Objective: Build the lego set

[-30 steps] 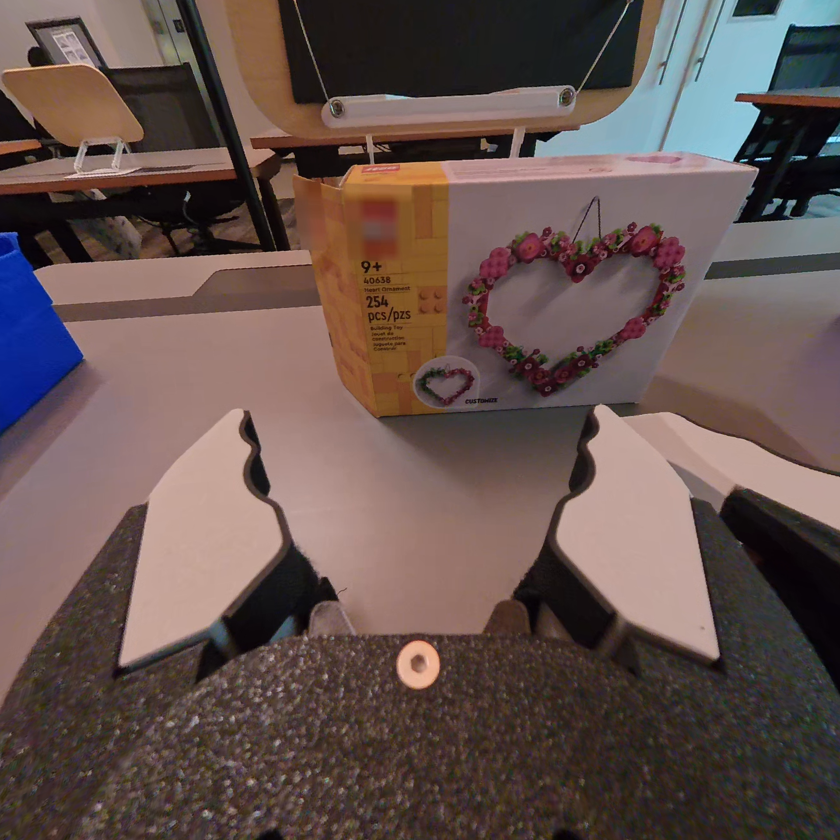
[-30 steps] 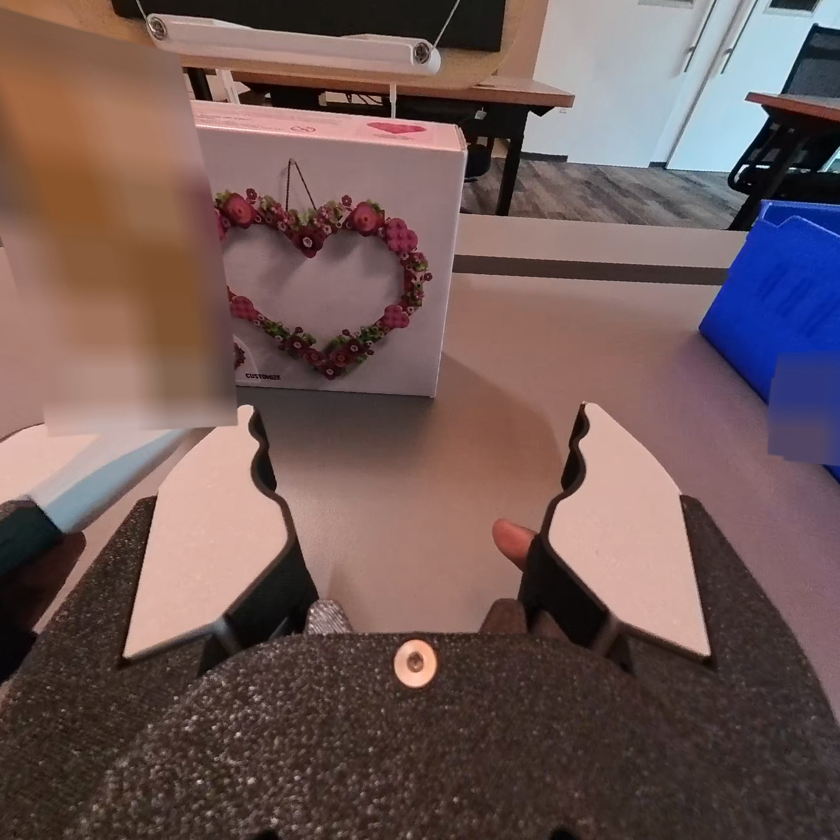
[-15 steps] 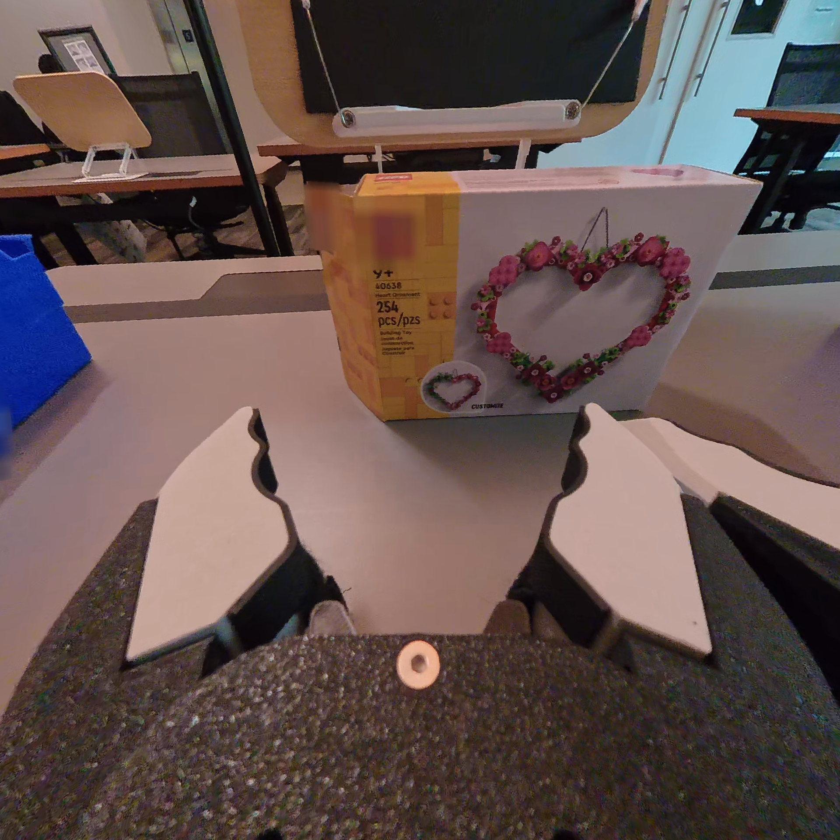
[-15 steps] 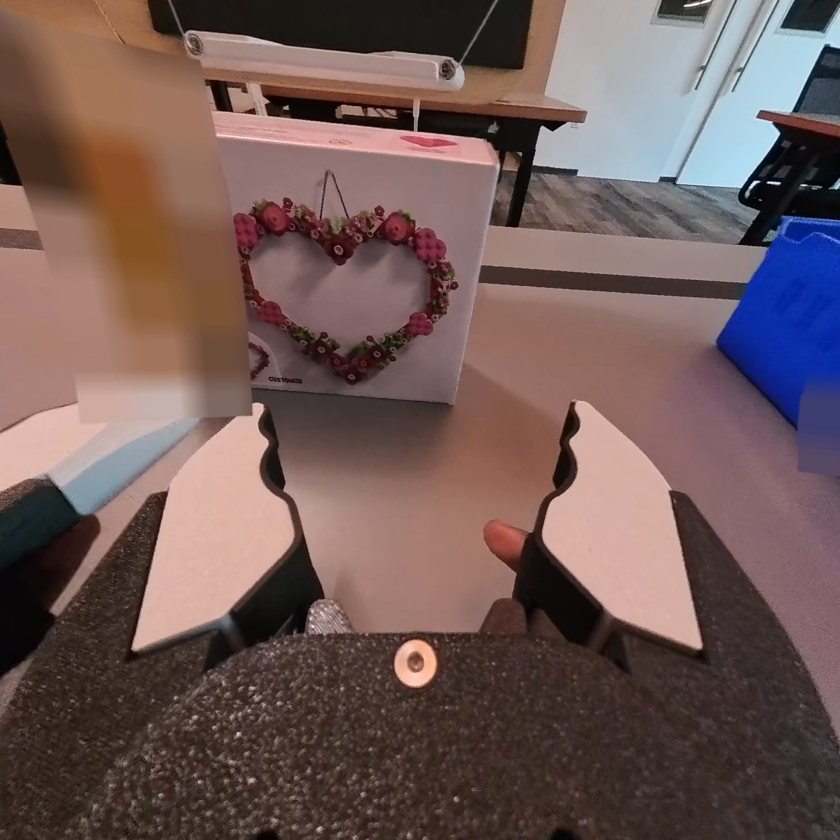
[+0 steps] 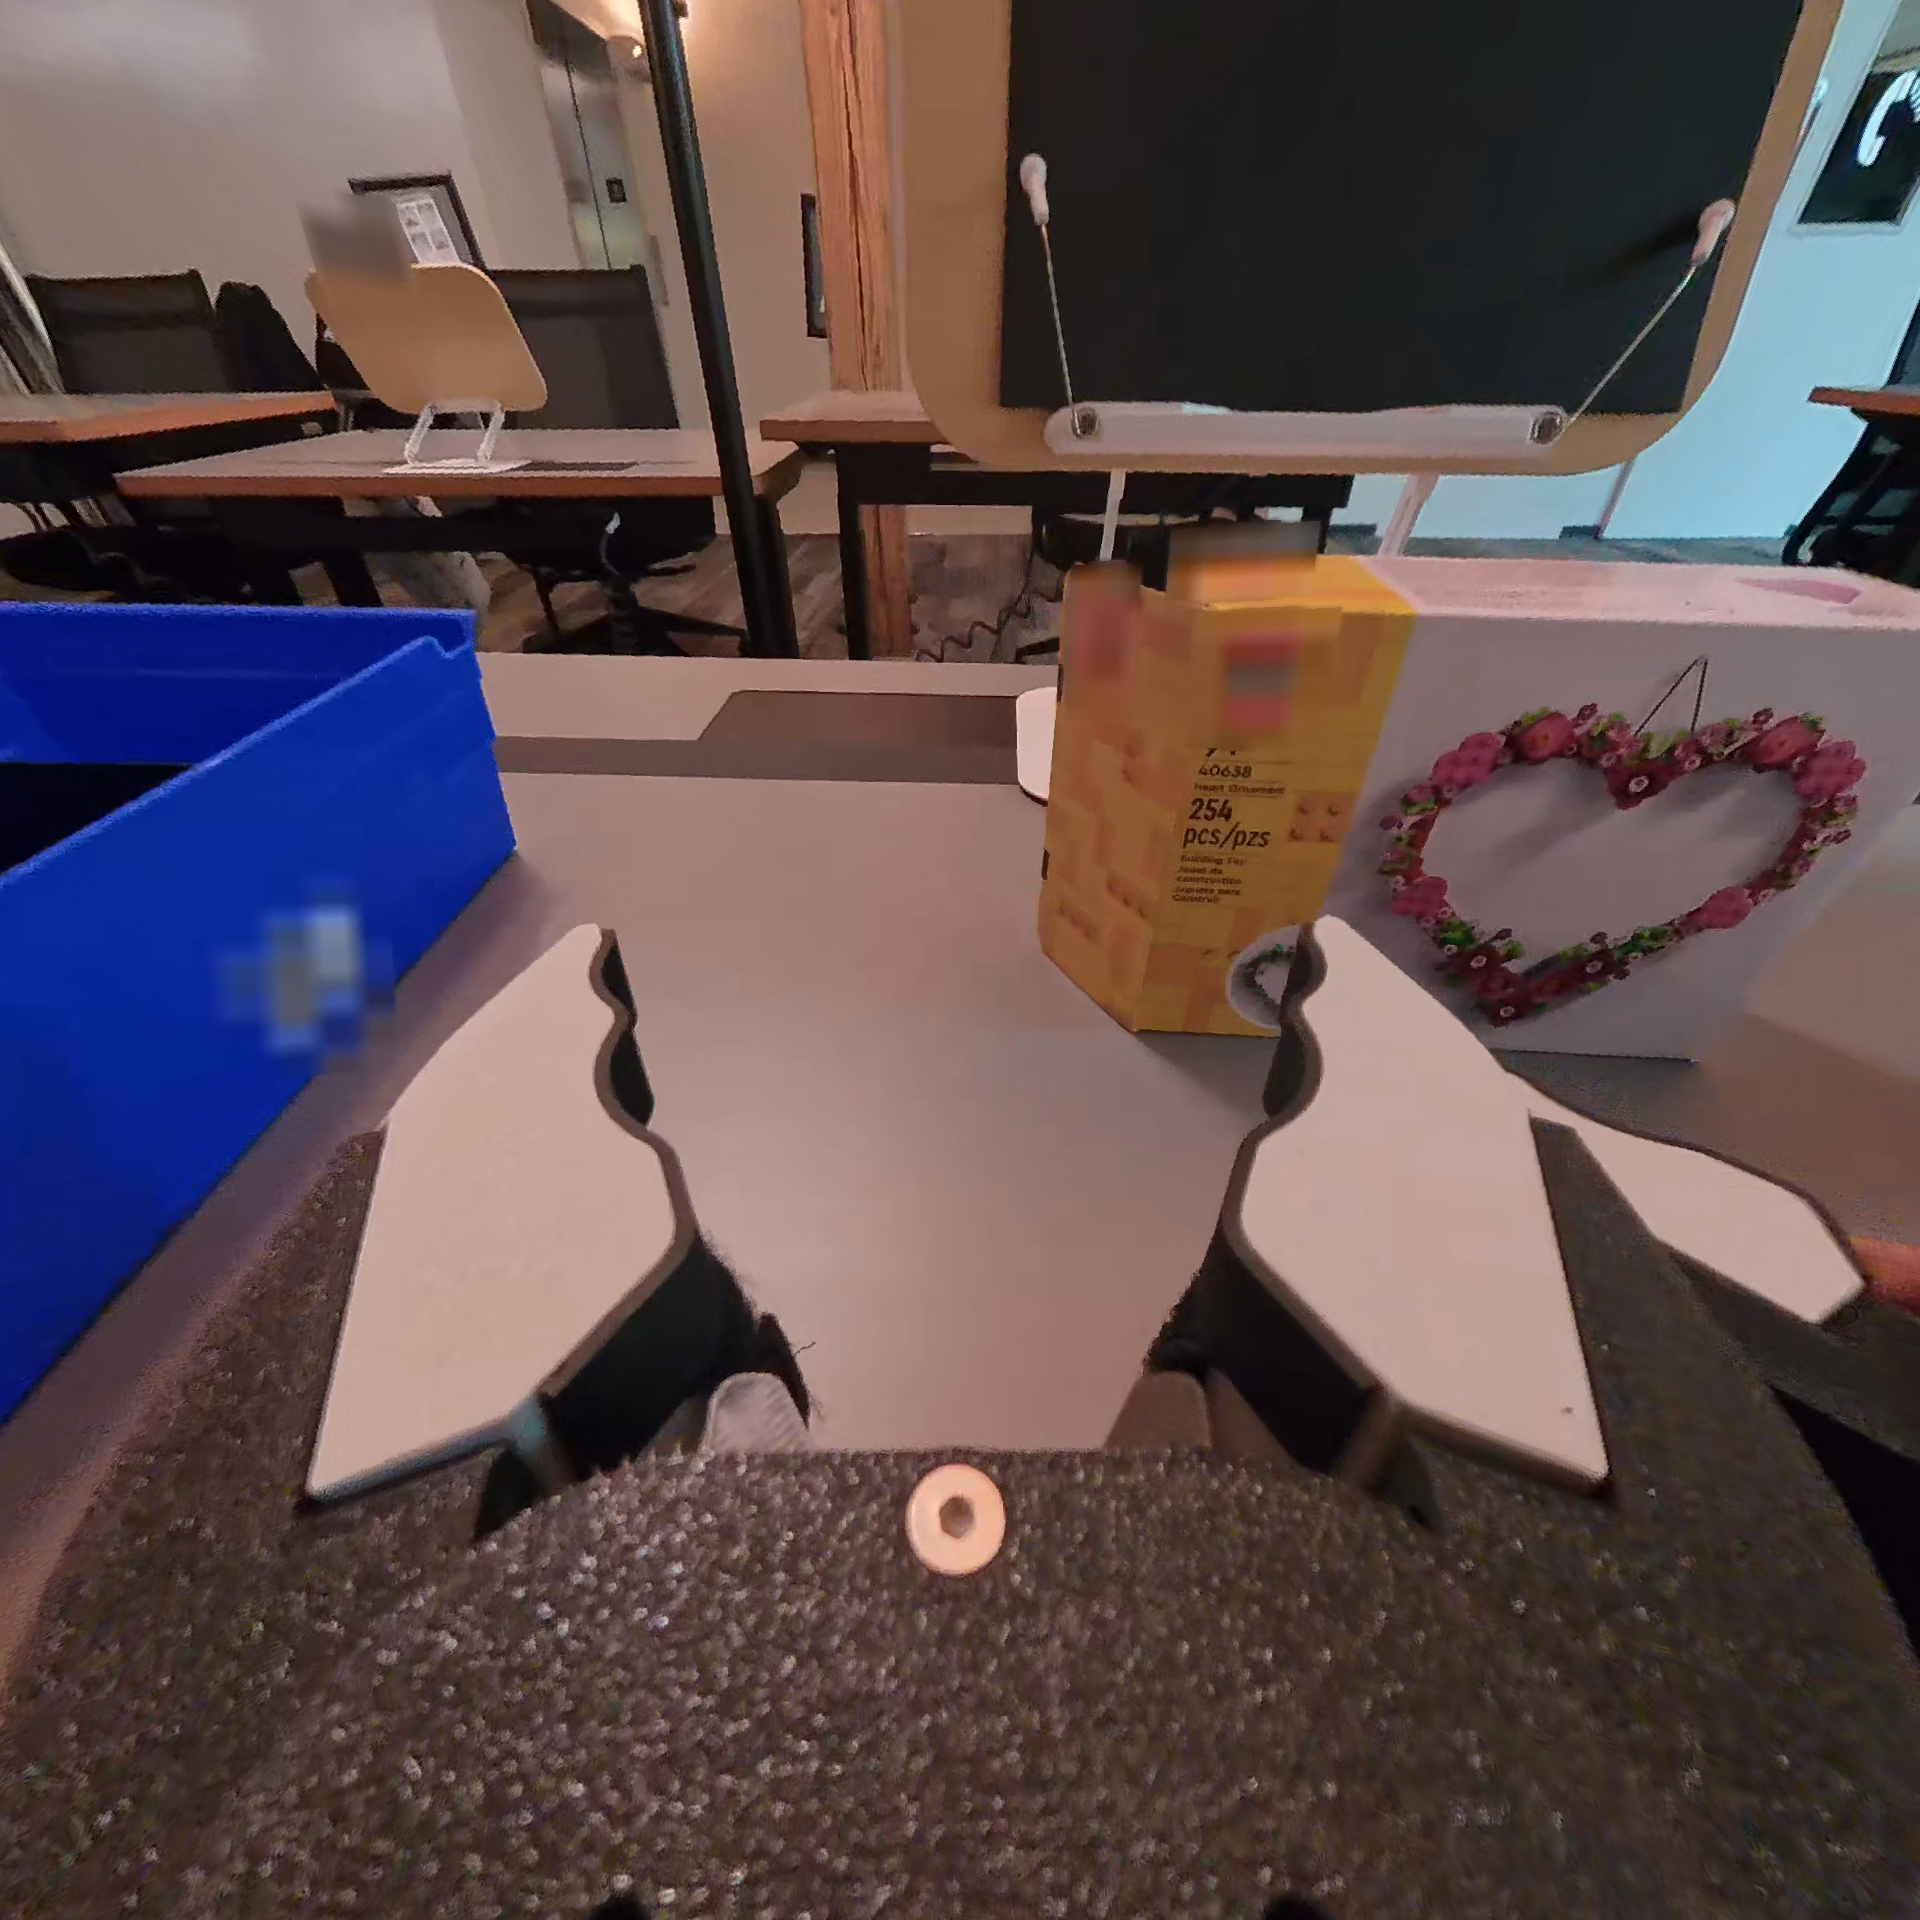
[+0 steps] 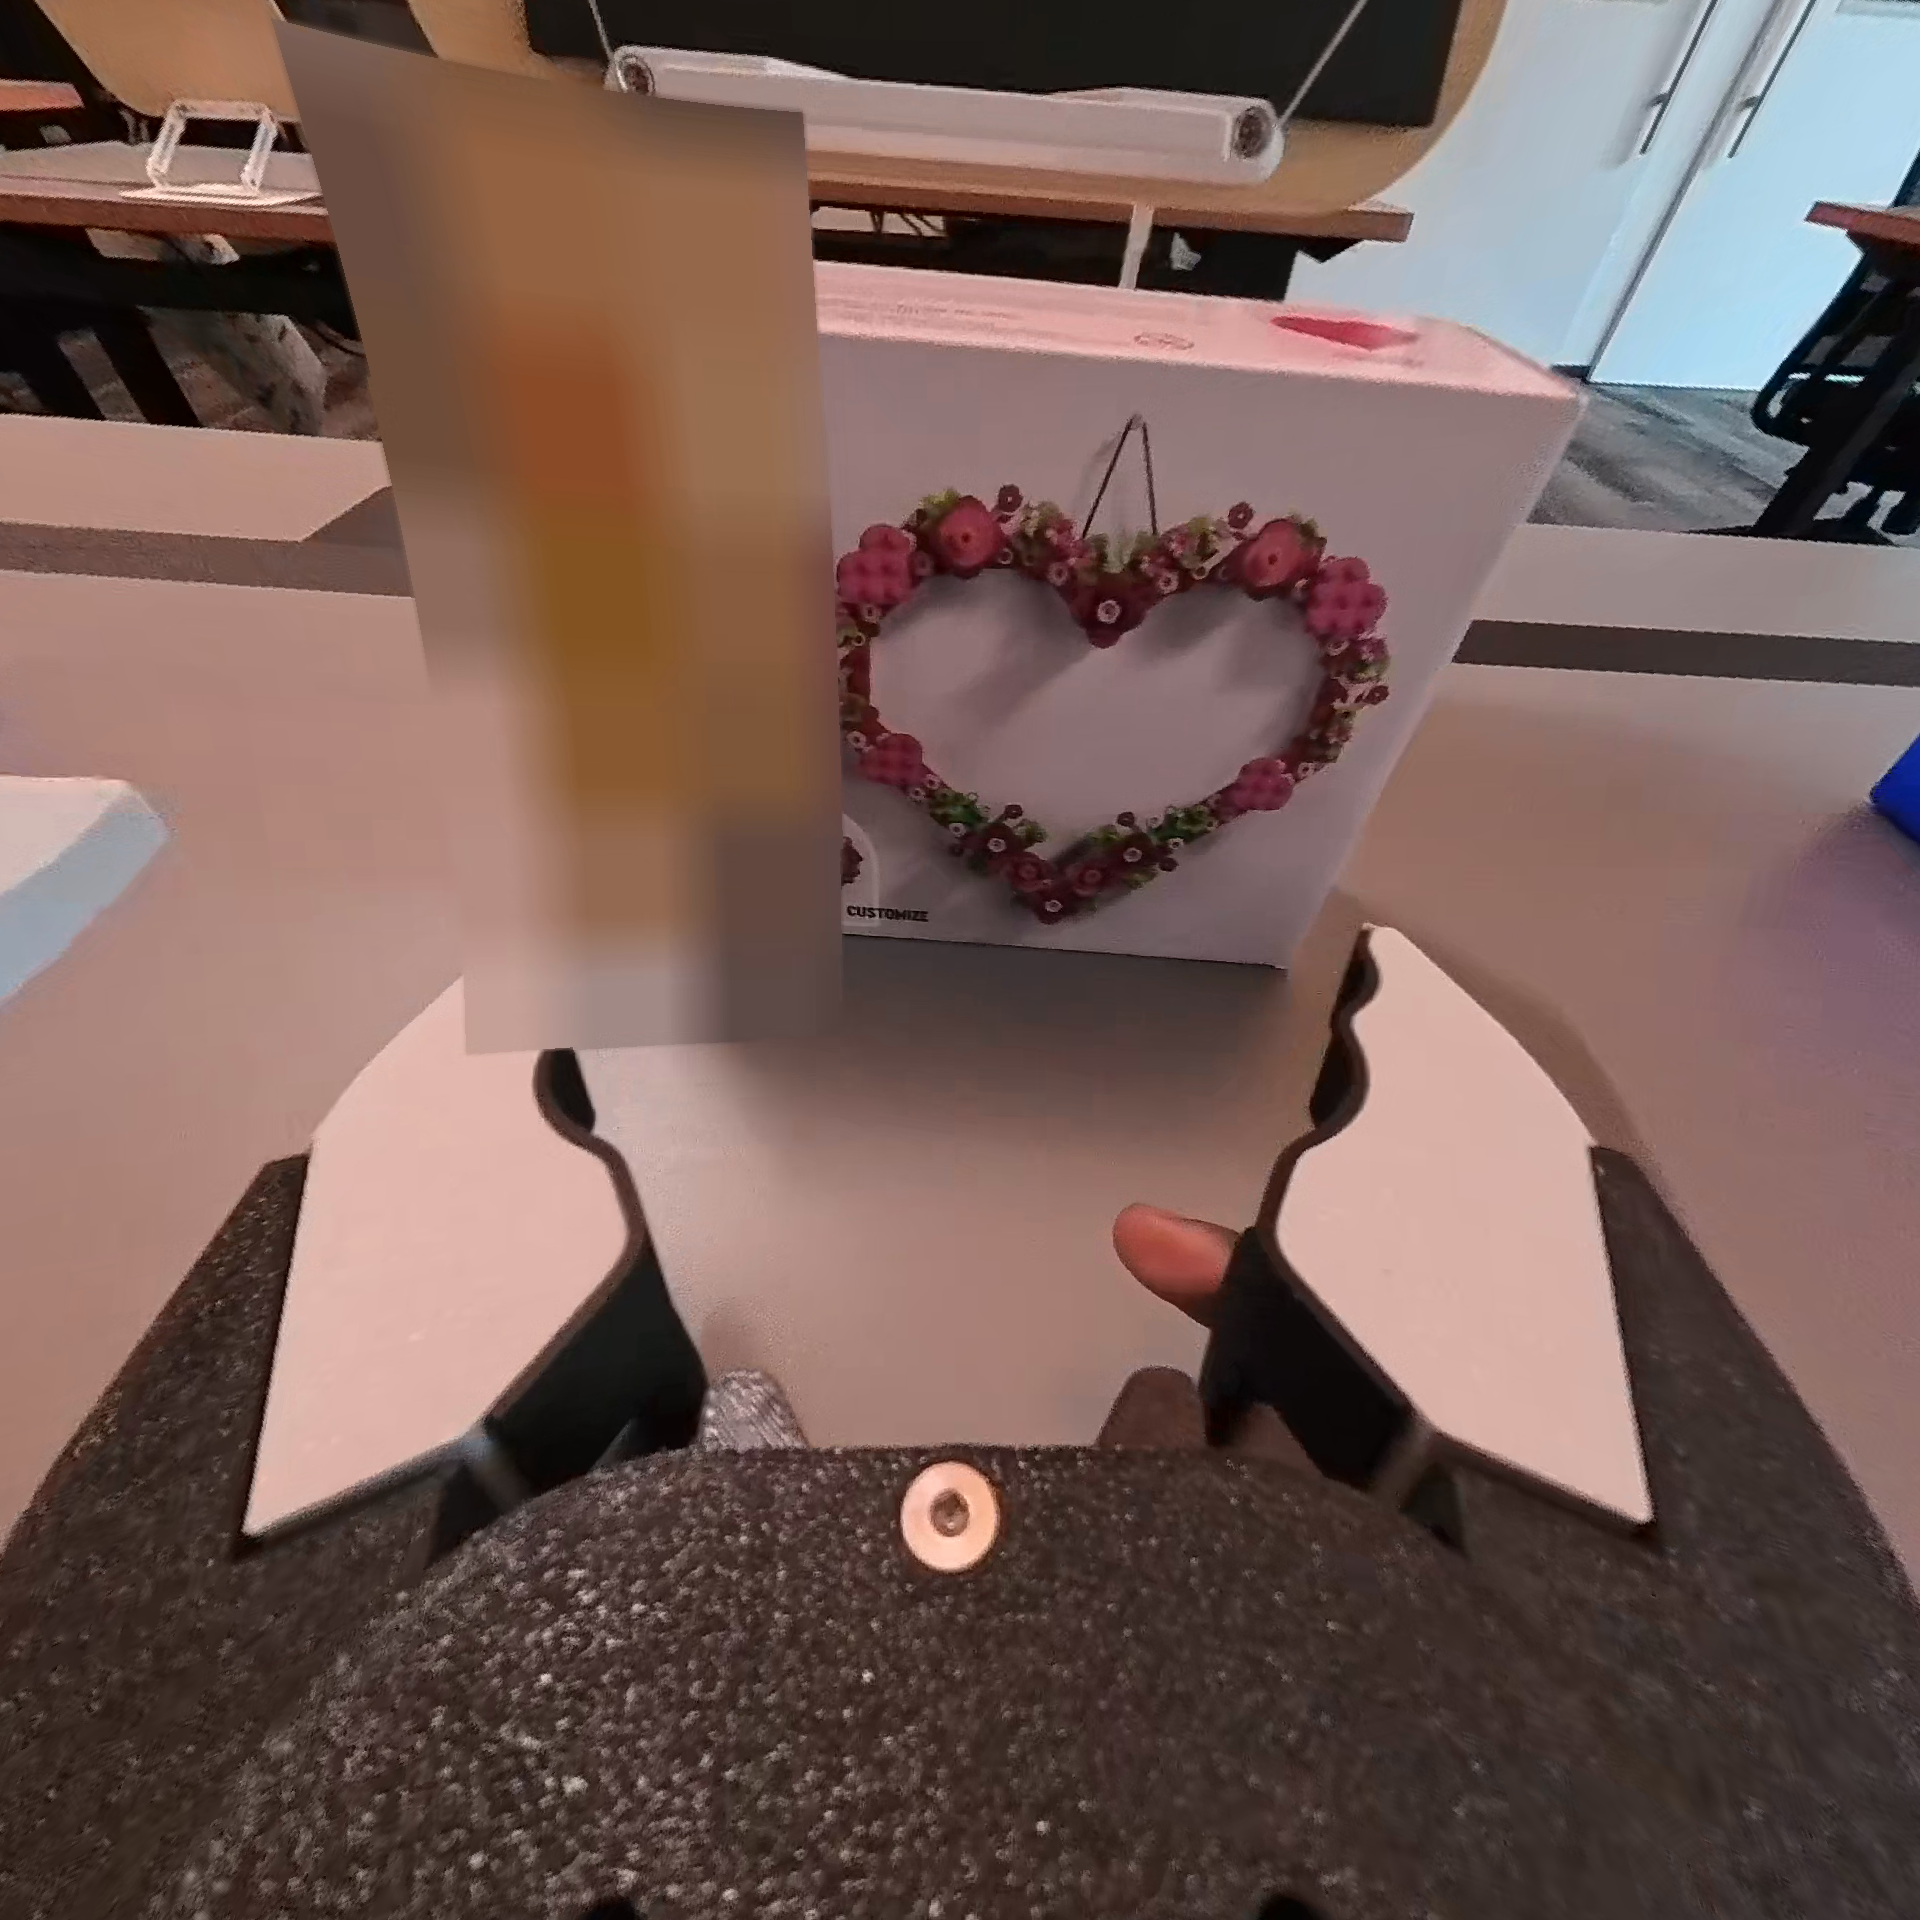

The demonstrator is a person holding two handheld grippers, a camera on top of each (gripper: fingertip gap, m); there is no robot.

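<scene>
Standing upright on the grey table [image 5: 883, 1060], the lego set box [image 6: 1195, 665] is seen well behind both claws and touched by neither; it appears sealed, so building is judged not to have begun. A blue bin [image 5: 239, 883] is set at the table's left side, apart from the box. The left claw [image 5: 951, 1039] is held with its jaws wide apart and nothing between them, aimed at bare table beside the box's yellow end. The right claw [image 6: 961, 1049] is likewise spread and empty, pointed at the heart-printed face. Since the box is tall and narrow-based, it could be tipped backward if pushed high on its face. A slip could be caused if only one smooth cardboard edge is pinched. A fingertip [image 6: 1169, 1262] shown between the right jaws could be nipped on closing.
</scene>
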